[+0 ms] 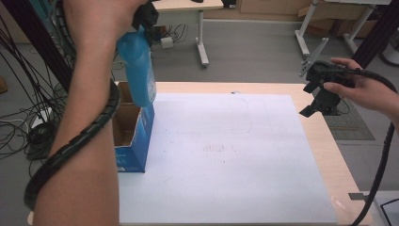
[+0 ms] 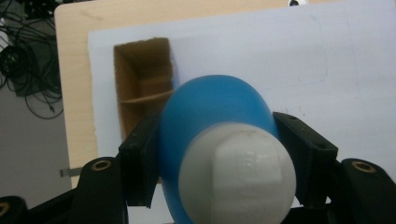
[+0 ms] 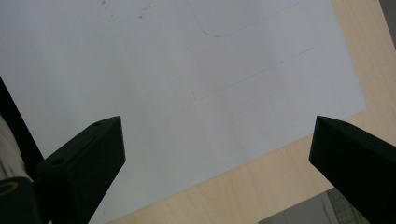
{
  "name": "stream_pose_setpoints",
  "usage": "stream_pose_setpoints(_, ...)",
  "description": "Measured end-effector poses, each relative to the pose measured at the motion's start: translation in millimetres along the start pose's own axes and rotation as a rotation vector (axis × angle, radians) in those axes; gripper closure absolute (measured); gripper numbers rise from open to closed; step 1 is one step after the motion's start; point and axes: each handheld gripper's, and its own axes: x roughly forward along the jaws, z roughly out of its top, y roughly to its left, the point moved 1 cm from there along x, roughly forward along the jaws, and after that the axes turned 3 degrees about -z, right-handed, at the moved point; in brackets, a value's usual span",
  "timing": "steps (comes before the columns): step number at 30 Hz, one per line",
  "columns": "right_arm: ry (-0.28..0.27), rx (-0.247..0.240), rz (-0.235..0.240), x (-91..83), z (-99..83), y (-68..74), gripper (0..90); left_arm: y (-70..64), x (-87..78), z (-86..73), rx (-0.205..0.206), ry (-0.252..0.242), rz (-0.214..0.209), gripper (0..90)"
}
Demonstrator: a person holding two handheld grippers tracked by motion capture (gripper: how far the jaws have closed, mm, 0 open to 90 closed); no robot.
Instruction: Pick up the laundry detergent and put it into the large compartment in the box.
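Blue bottle [image 1: 138, 70], white cap [image 2: 237, 176] uppermost, hangs neck-up in the air above the open box [image 1: 133, 134], its base just over the box's right wall and not touching the cardboard as far as the high view shows. The left gripper [image 2: 229, 154] pinches the bottle at the shoulder just below the cap, one black jaw pressed to each side of the blue body; in the left gripper view the bottle bulges between the jaws and hides part of the box mouth beneath. The box is blue outside and brown cardboard inside, top open, with a cardboard divider across its interior; it stands upright at the left edge of the white sheet [image 1: 226, 155]. The sheet covers most of the wooden table [image 1: 329, 155] and carries faint pencilled outlines and some reddish marks near its centre. The left forearm [image 1: 80, 141] enters from the bottom, with the gripper's ribbed black cable [image 1: 80, 136] wound around it. The right gripper [image 1: 322, 94] is held in the air over the table's far right edge, well apart from bottle and box; its jaws stand wide apart with nothing between them, sheet and bare wood visible below in the right gripper view. Its cable trails down the right side.
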Motion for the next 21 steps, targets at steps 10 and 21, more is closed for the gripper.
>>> stream_pose_setpoints(10, 0.008, -0.007, 0.002, 0.8, 5.0, 3.5, 3.5, 39.7, 13.1, -11.8, -0.081, 0.029, 0.016, 37.6)
stream_pose_setpoints(21, 0.028, -0.009, -0.003, -0.1, 10.6, 6.7, 3.5, 69.3, 50.0, -22.3, -0.121, 0.057, 0.030, 37.6)
